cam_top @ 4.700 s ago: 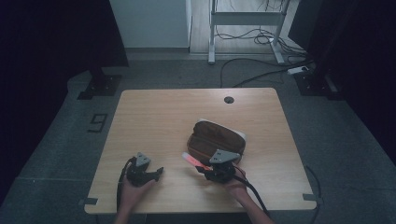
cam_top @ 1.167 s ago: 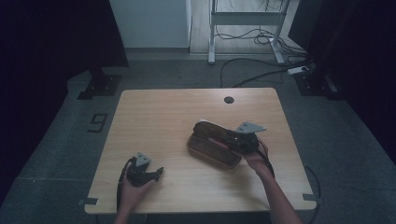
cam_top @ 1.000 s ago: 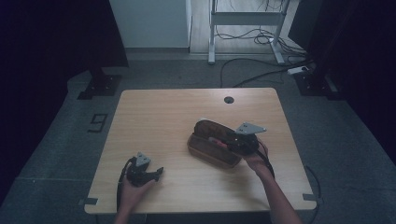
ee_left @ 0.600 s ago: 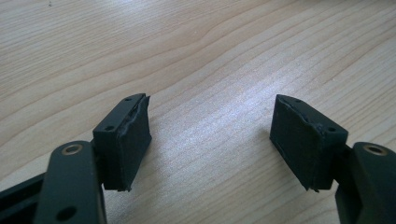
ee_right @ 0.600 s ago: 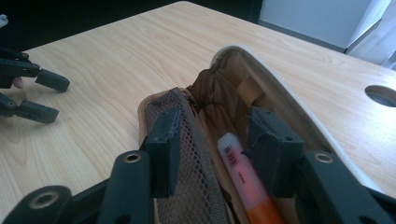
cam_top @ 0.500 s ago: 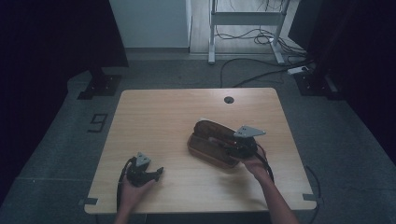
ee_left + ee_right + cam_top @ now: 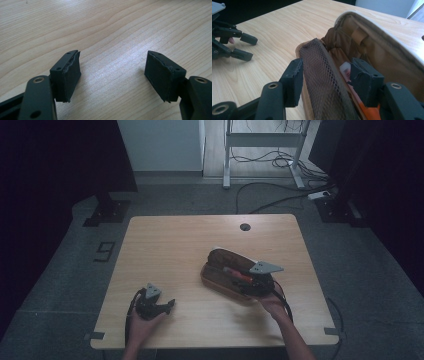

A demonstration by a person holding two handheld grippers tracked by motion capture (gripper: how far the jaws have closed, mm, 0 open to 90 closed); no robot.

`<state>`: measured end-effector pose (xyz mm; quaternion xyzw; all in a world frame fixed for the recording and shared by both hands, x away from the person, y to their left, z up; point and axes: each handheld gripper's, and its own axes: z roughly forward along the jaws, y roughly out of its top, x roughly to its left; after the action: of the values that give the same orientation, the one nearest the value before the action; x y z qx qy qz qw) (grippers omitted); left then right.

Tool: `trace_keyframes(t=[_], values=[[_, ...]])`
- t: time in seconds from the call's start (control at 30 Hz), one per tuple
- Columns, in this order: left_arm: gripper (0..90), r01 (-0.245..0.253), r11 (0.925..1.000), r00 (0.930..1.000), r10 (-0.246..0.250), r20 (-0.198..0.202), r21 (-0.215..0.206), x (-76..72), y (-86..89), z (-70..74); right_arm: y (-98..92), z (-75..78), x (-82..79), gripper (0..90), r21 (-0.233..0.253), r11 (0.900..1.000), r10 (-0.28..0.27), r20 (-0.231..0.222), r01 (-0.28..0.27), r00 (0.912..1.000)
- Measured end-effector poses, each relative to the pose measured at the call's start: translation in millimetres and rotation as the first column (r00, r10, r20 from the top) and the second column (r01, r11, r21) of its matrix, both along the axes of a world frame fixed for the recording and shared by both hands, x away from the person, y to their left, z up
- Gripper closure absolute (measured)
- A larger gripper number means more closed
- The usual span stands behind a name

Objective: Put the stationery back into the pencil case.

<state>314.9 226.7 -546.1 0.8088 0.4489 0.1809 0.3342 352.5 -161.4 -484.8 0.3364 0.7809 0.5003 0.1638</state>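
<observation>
At surface [image 7: 165, 245] right-centre: brown pencil case [image 7: 227, 270] lying open | right claw [image 7: 325, 82] open, jaws straddling its mesh wall, orange pen [image 7: 362, 105] inside | left claw [image 7: 112, 72] open, empty, well apart.

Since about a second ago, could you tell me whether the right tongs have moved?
Yes. In the high view the right tongs have slid toward the person's edge of the table, away from the cable hole, along the open pouch.
</observation>
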Motion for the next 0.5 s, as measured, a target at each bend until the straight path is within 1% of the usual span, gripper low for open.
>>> trace_keyframes(t=[0.27,0.5], values=[[28.3,0.000,1.0000,1.0000,0.000,0.000,0.001,0.0,0.0,0.0,-12.2,-10.7,-11.4,40.8,0.023,0.999,-0.031,-0.019,0.031,0.9993],[28.3,0.000,1.0000,1.0000,0.000,0.000,0.000,0.0,0.0,0.0,-29.1,-16.6,-21.3,39.7,0.030,0.997,-0.068,-0.028,0.069,0.9973]])
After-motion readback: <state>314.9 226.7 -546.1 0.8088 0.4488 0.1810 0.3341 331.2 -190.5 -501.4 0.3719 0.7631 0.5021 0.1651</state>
